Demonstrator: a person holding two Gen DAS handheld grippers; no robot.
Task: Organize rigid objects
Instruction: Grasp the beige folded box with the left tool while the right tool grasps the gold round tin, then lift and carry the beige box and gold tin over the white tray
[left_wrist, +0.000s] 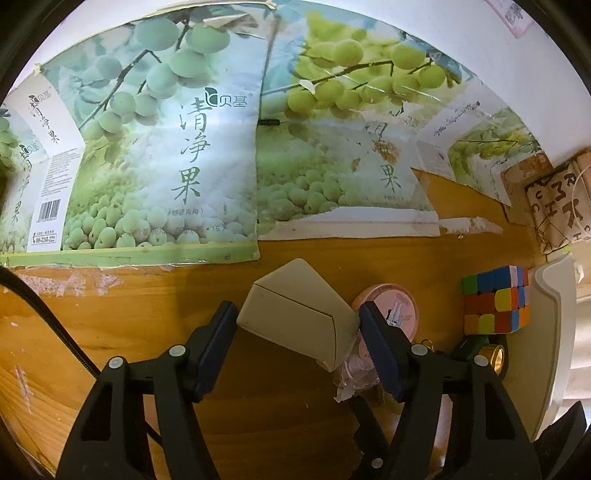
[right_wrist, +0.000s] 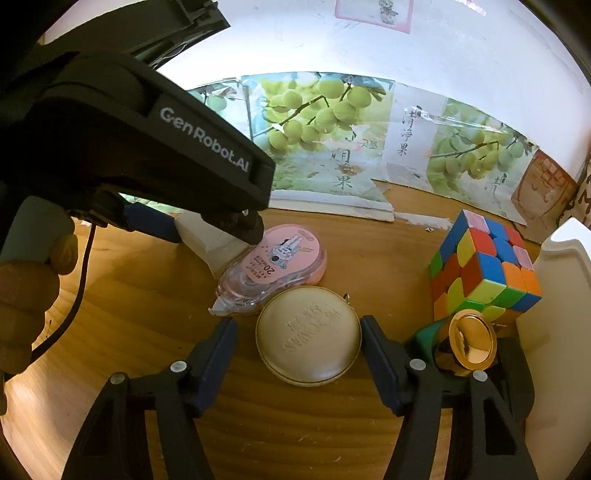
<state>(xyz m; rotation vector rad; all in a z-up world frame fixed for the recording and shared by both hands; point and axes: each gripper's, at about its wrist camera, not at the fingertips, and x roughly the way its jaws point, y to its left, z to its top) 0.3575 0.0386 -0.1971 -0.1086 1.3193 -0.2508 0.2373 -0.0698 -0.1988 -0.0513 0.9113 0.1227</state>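
Beige wedge-shaped block (left_wrist: 295, 314) lies on the wooden worktop (left_wrist: 129, 332) between the left tongs (left_wrist: 297, 325), whose jaws stand apart at its sides, not visibly clamped. Right tongs (right_wrist: 297, 341) likewise straddle the round beige case (right_wrist: 308, 341), with gaps showing. Judged step: grasping for sorting. Next: close squarely, then lift clear of the pink tape dispenser (right_wrist: 277, 266).

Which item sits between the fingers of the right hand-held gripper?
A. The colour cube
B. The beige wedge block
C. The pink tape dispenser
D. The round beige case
D: in the right wrist view the round beige case lies on the table between the fingers of the right hand-held gripper, while the pink tape dispenser lies just beyond it and the colour cube stands off to the right.
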